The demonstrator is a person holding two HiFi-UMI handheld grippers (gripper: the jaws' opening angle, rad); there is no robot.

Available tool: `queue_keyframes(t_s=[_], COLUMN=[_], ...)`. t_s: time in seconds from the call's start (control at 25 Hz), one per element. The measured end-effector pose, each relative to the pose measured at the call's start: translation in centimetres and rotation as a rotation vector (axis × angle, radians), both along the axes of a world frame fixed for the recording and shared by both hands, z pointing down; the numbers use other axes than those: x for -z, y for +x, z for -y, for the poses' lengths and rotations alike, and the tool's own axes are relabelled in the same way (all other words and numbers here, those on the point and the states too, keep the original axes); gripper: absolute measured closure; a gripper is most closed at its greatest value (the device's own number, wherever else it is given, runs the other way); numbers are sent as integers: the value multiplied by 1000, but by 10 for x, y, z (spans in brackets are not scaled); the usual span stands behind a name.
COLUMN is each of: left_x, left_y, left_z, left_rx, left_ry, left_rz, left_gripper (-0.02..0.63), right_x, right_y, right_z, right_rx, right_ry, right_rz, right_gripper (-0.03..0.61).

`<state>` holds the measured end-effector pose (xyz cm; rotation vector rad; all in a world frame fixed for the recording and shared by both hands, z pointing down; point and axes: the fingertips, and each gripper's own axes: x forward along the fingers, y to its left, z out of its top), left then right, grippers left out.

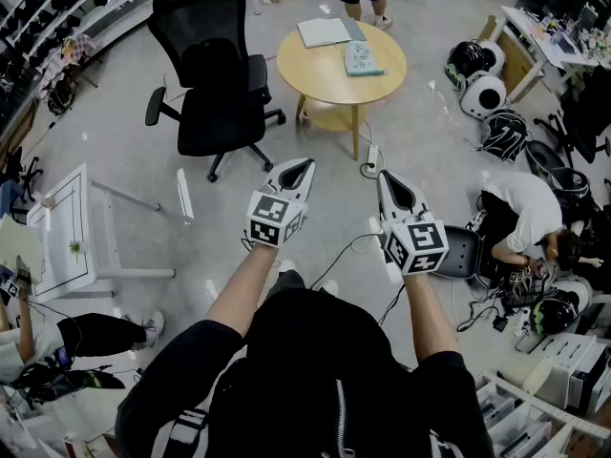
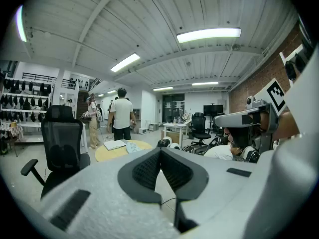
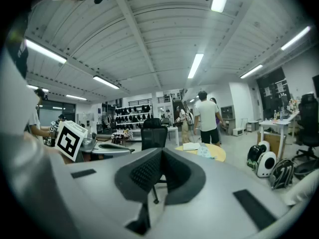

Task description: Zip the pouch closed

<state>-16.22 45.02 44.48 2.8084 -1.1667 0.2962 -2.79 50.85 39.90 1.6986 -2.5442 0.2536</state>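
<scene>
**Arms out, left gripper (image 1: 304, 166) and right gripper (image 1: 391, 179) both pinched shut on nothing, well short of the round table (image 1: 315, 74).**
What looks like the teal pouch (image 1: 363, 58) lies flat there beside a notebook (image 1: 323, 31), its long axis running away from the person; the zipper end is unreadable. Unpinned, it would likely skid when tugged.

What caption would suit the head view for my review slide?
Left gripper and right gripper held shut and empty over the floor, short of the round table bearing the pouch.
</scene>
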Motion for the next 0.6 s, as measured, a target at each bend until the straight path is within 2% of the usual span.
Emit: queue_keyframes(t_s=[0.2,0.4,0.6], left_x=[2,-2,-8], left_y=[5,6,16], left_z=[2,13,33], left_rx=[-1,10,5], left_ry=[-2,-14,-24], left_rz=[-1,-10,-17], left_gripper=[606,606,606], right_x=[-6,-8,-12], right_y=[7,12,16], right_z=[3,12,31], right_rx=[14,-2,1], right_ry=[-32,-17,-20], right_rz=[35,-11,-16], right_gripper=[574,575,575])
